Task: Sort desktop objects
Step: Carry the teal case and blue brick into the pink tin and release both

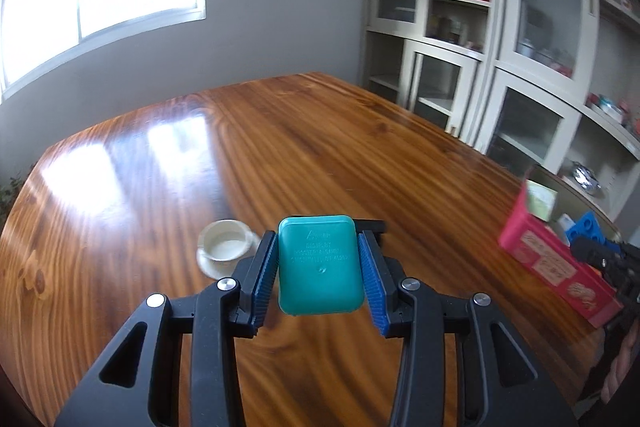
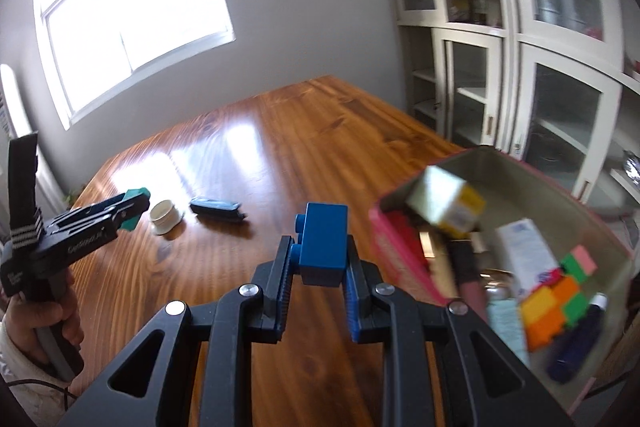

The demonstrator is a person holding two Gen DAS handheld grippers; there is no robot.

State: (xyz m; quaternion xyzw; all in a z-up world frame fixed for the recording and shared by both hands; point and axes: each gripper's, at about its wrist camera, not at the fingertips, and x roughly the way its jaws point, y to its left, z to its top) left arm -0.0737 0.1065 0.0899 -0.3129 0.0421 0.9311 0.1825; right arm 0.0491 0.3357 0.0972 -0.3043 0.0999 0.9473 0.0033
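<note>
My left gripper (image 1: 318,259) is shut on a teal plastic container (image 1: 320,265), held above the wooden table (image 1: 320,147). It also shows at the left of the right wrist view (image 2: 134,209). My right gripper (image 2: 320,259) is shut on a blue toy brick (image 2: 323,245), held above the table just left of a pink box (image 2: 394,259). The box holds several items: small cartons, coloured bricks, a dark bottle. In the left wrist view the pink box (image 1: 556,263) is at the right with the blue brick (image 1: 588,231) over it.
A small white jar (image 1: 224,247) stands on the table, also in the right wrist view (image 2: 165,215). A dark blue flat object (image 2: 218,207) lies beside it. White glass-door cabinets (image 2: 520,67) stand behind the table's right edge. A window is at the left.
</note>
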